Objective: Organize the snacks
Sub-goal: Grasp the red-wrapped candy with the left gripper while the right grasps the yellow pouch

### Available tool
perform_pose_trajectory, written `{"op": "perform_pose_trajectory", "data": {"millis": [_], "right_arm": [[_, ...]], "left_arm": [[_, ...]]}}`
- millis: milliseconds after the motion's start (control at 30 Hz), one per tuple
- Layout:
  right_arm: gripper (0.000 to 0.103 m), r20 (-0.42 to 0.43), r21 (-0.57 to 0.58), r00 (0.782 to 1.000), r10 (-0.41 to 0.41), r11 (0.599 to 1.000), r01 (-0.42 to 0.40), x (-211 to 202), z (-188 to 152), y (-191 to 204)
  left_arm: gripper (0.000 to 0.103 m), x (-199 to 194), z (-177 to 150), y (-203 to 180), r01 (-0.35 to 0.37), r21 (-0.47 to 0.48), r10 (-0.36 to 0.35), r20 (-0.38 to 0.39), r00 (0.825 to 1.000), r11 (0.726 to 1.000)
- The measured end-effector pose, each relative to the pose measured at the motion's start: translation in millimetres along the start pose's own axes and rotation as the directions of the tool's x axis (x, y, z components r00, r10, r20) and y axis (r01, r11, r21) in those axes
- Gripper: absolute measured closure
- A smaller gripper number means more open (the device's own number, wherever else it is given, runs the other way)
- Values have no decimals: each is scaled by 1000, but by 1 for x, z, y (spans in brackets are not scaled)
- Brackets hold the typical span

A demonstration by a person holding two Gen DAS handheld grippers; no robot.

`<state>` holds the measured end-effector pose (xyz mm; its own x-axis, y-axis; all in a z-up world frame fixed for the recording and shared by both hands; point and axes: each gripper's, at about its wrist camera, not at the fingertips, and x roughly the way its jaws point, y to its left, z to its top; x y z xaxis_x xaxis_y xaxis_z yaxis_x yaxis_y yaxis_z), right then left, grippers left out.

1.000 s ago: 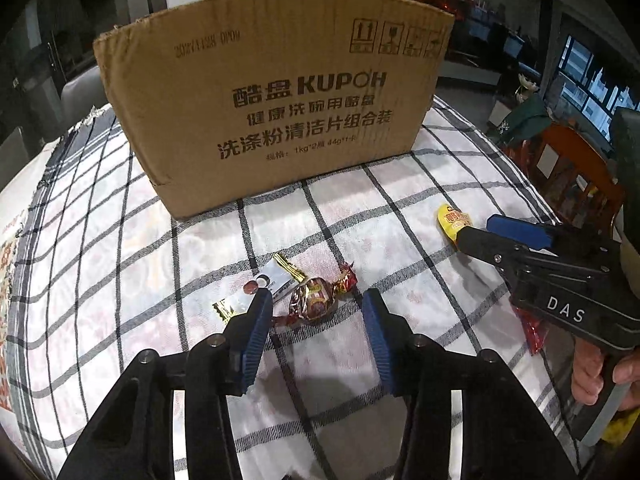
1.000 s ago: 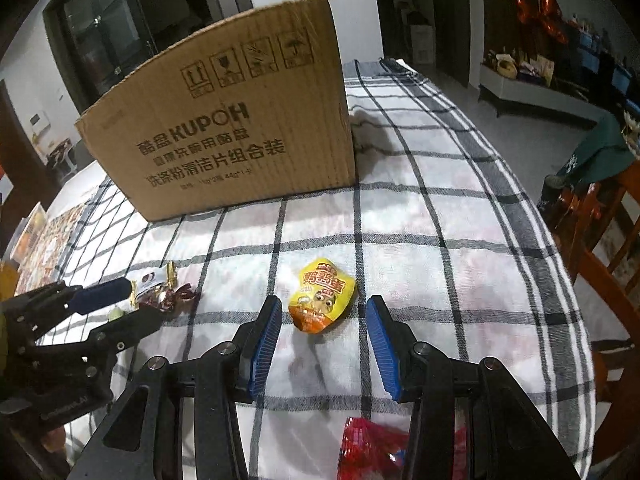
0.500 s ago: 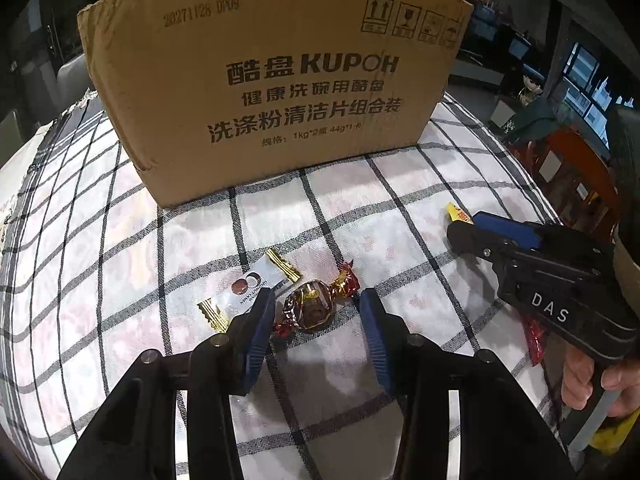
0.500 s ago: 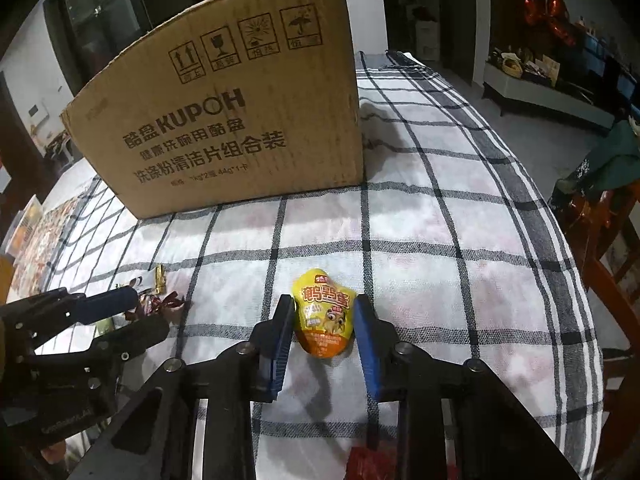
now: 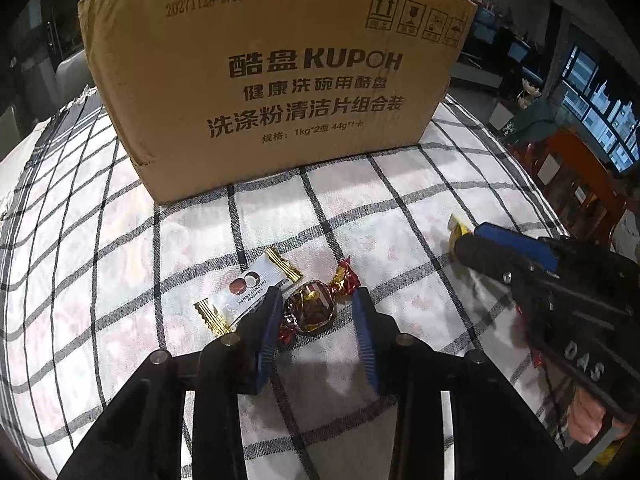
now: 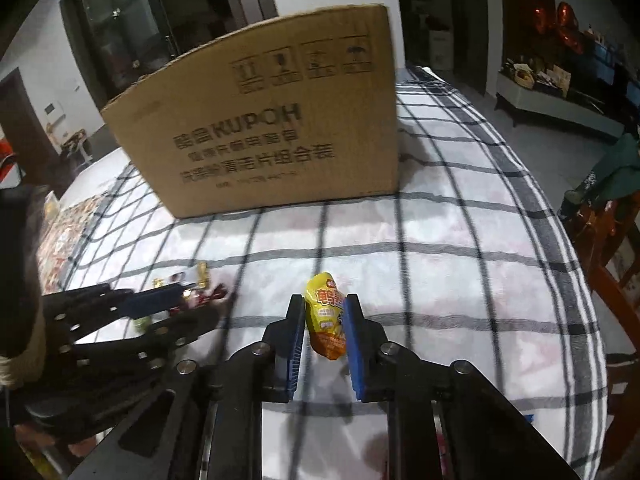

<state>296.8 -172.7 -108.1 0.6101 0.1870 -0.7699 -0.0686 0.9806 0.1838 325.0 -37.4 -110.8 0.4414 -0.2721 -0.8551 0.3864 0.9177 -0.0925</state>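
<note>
A round red-and-gold wrapped candy [image 5: 310,308] lies on the checked tablecloth between the jaws of my left gripper [image 5: 316,300], which is open around it with a gap on the right side. A silver-and-gold sachet [image 5: 248,290] lies just left of it. My right gripper [image 6: 324,316] is shut on a yellow snack pouch [image 6: 326,316] and holds it squeezed and tilted just above the cloth. A tall cardboard box [image 5: 276,76] marked KUPOH stands behind both; it also shows in the right wrist view [image 6: 272,120].
The checked tablecloth [image 5: 100,280] covers the table. A red packet [image 5: 536,358] lies partly hidden under the right gripper. A wooden chair [image 6: 608,248] stands off the table's right edge. Printed sheets [image 6: 60,232] lie at the far left.
My right gripper has shut on the yellow pouch and lifted it slightly. My left gripper has moved forward and narrowed around the round candy.
</note>
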Motion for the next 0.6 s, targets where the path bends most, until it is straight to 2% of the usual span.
{"op": "perform_pose_trajectory", "data": {"millis": [133, 267, 400, 600], "right_arm": [[83, -14, 14, 1000, 18, 1000, -18, 3, -4, -1], [84, -8, 49, 999, 52, 997, -51, 1, -5, -8], [84, 2, 42, 998, 64, 997, -64, -4, -5, -5], [85, 18, 39, 997, 77, 996, -78, -13, -3, 0]], "left_arm": [[70, 1, 1, -1, -4, 9, 4, 1, 1000, 1000], [79, 2, 2, -7, -20, 45, 20, 16, 1000, 999], [79, 1, 1, -12, -1, 58, 0, 24, 1000, 998], [79, -16, 2, -8, 4, 27, -6, 71, 997, 1000]]}}
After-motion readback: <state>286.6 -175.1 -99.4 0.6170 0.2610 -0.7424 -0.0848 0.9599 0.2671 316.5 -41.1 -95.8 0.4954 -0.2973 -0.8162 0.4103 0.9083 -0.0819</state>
